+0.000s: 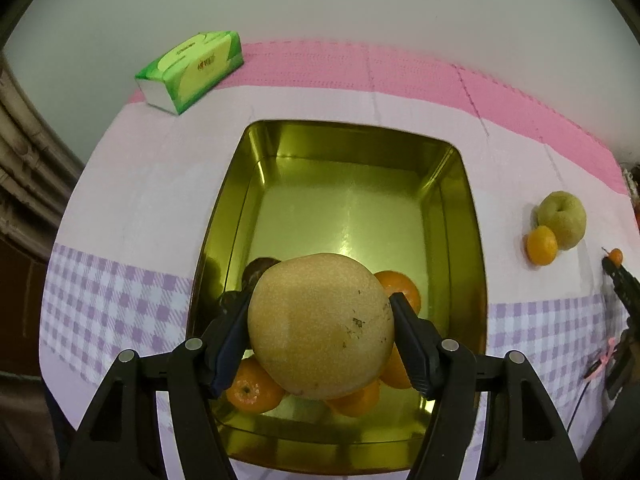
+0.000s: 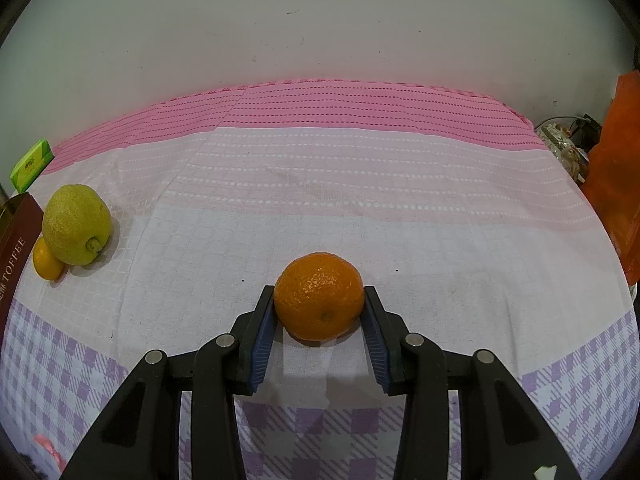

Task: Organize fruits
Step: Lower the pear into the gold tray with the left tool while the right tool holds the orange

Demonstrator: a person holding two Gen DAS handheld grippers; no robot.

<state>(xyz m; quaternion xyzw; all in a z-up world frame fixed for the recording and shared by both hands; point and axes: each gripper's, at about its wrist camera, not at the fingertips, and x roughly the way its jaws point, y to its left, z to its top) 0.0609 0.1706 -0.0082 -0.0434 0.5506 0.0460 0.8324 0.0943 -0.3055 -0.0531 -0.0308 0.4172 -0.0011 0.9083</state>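
**Both grippers loaded: pear over the tin, orange gripped on the cloth**

The left gripper [image 1: 320,332] is clamped on a large tan pear [image 1: 320,326], 1 pad pressed to each flank at the widest part, which is why the jaws stand fairly wide though they are gripping. The pear hangs above the near end of the gold tin [image 1: 474,240], over several oranges [image 1: 253,390] already lying there. The gripper points steeply down, which suits lowering the fruit instead of dropping it onto the pile. The far half of the tin floor is bare, so there is room beyond the heap; whether the pear is meant for the pile or the bare part cannot be told.

The right gripper [image 2: 319,312] is closed on 1 orange [image 2: 319,297], its blue pads [image 2: 262,344] touching the fruit on both sides. A shadow lies right beneath the orange, so it seems to rest on the checked cloth [image 2: 360,208] or just clear it; which, the view does not settle.

Farther out, a green pear [image 2: 76,224] and a small orange [image 2: 47,260] touch each other on the cloth, just beside the tin's brown outer wall [image 2: 16,240]. They are not yet sorted. A green tissue pack [image 1: 191,71] sits at the far corner, well apart from the fruit.

By this reading the task is past its middle: about 3 fruits remain outside the tin.
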